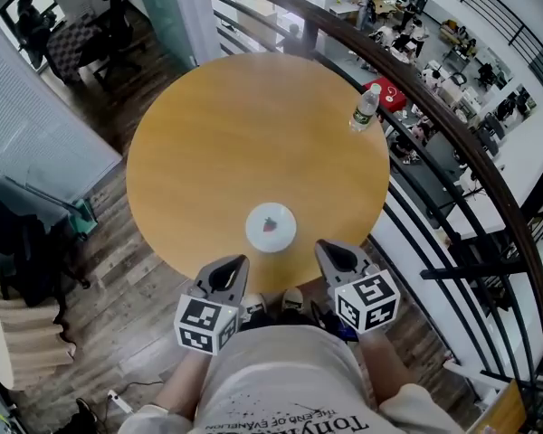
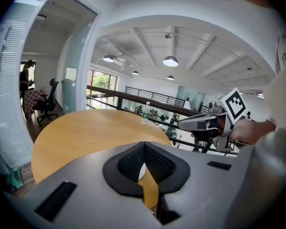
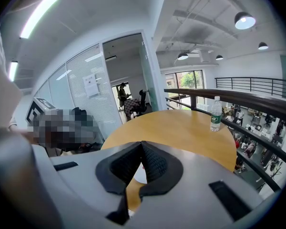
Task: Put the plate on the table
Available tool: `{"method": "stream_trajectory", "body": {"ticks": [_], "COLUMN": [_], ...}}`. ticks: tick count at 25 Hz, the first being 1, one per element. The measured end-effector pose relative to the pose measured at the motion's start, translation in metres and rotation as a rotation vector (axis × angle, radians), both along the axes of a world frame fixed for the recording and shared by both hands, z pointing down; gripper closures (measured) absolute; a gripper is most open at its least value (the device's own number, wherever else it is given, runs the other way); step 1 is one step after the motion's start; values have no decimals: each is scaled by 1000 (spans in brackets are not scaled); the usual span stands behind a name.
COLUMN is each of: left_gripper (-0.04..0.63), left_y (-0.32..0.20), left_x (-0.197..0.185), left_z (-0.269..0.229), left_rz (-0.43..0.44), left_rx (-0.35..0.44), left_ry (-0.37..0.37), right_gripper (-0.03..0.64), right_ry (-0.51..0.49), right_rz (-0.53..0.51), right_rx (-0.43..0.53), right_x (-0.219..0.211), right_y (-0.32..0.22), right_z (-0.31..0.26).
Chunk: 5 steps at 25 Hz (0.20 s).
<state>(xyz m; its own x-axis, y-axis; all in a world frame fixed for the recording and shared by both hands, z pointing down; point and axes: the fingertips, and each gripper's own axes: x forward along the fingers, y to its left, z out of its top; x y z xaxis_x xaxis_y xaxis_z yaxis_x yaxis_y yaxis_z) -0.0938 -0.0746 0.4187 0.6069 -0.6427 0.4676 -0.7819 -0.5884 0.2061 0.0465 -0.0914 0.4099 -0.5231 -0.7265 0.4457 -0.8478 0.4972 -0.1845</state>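
The head view looks steeply down on the round yellow wooden table. Both gripper views sit low by its near edge, facing across it; all three share the clear plastic water bottle

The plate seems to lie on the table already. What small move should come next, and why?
Probably none toward the plate: it lies flat on the table, near the close rim. The left hand-held gripper and the right hand-held gripper are shut, empty and apart from it. I would just draw both back from the table.
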Motion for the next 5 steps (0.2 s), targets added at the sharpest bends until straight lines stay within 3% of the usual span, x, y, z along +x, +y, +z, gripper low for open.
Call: {"method": "stream_trajectory", "body": {"ticks": [5], "left_gripper": [571], "left_y": [-10], "left_x": [-1], "left_z": [-7], "left_rz": [4], "left_rx": [-6], "left_ry": [2], "right_gripper": [597], "right_ry": [8], "right_rz": [1], "right_rx": [-5], "right_x": [0], "right_y": [-11], "right_z": [-7]}}
